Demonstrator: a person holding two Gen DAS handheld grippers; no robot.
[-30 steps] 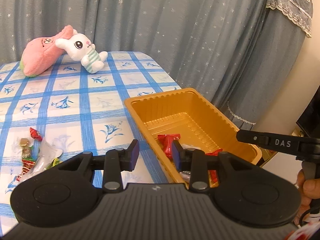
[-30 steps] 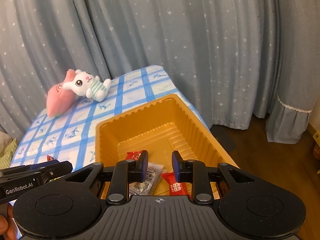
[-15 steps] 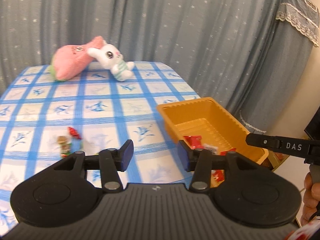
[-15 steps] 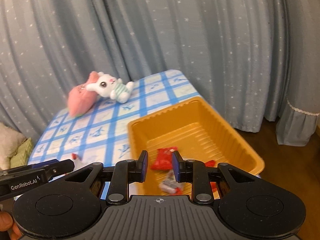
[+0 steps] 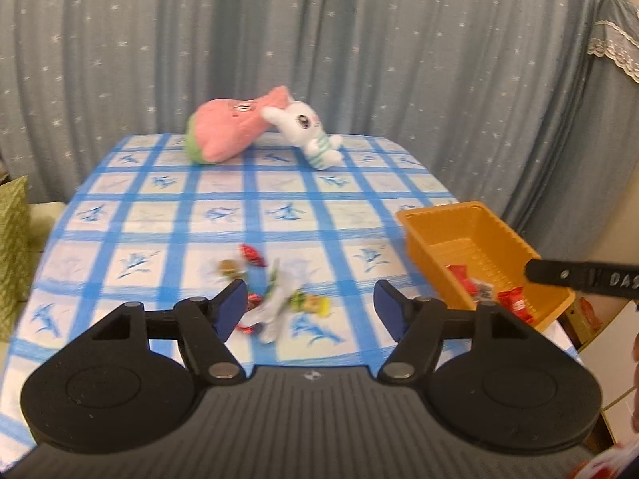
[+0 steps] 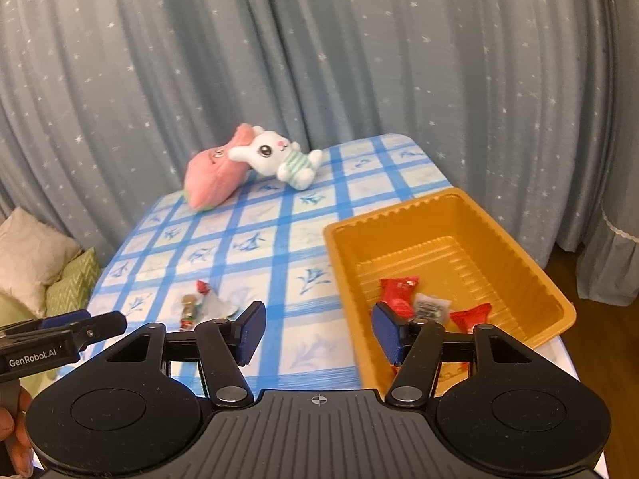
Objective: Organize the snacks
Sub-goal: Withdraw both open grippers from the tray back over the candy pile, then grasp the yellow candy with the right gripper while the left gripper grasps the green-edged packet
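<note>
An orange plastic tray [image 6: 515, 239] stands at the table's right edge and holds two red snack packets [image 6: 397, 293] and a white one [image 6: 429, 306]; it also shows in the left wrist view [image 5: 423, 235]. A small pile of loose wrapped snacks [image 5: 279, 295] lies on the blue checked tablecloth left of the tray, also seen in the right wrist view [image 6: 199, 305]. My left gripper [image 5: 309, 311] is open and empty, above the pile. My right gripper [image 6: 315, 329] is open and empty, over the tray's near left corner.
A pink plush and a white bunny plush [image 5: 303, 129] lie at the table's far edge. Blue starred curtains [image 5: 319, 40] hang behind. Cushions [image 6: 36, 263] sit off the table's left side. The table's right edge drops to the floor beside the tray.
Both grippers have opened wide and pulled back and left from the tray. The left one now faces the loose snack pile; the right one sees the tray from farther away.
</note>
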